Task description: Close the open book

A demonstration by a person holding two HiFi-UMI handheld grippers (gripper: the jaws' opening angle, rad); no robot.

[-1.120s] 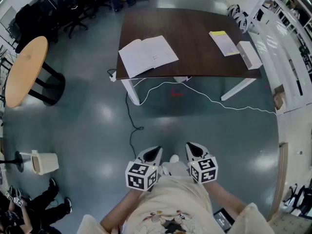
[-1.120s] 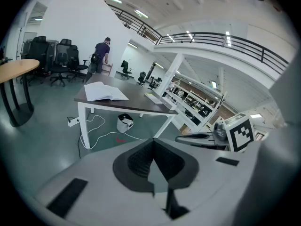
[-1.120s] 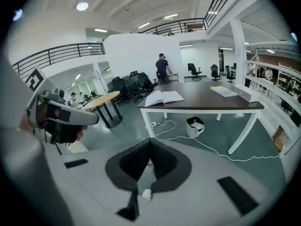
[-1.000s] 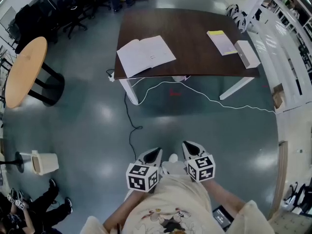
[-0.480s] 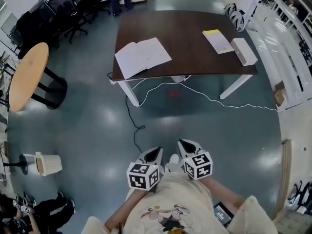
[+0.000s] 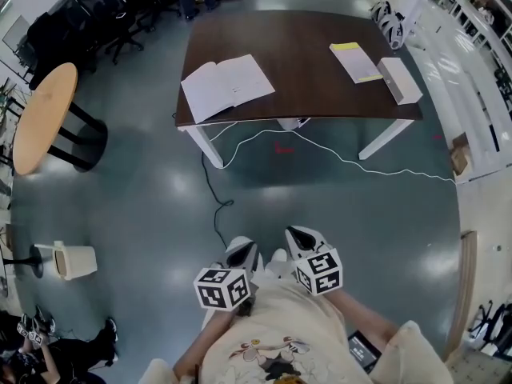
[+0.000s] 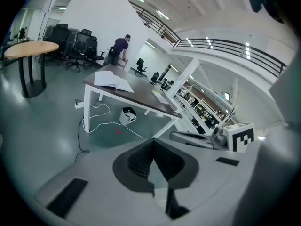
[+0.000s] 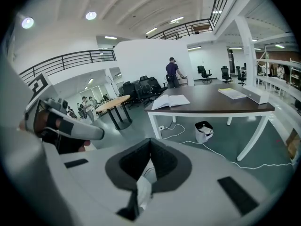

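I hold both tools low, close in front of my torso, side by side, pointing forward and down. Grey left gripper [image 6: 242,250]: jaws together, nothing between. Grey right gripper [image 6: 298,235]: jaws together, likewise empty. Marker cubes face up.

The open book [image 6: 227,86] lies on the table [image 6: 304,42], at its near left corner. Toward the table's right end lie a booklet [image 6: 356,61] and, just right of it, a long box [image 6: 398,80]. A bin [image 8: 204,131] stands under the table, and a cable [image 6: 376,170] trails over the floor before it. A round table [image 6: 44,114] stands to the left, with office chairs [image 6: 120,10] behind that. The left gripper [image 6: 242,248] and right gripper [image 6: 300,234] sit side by side, well apart from the table.
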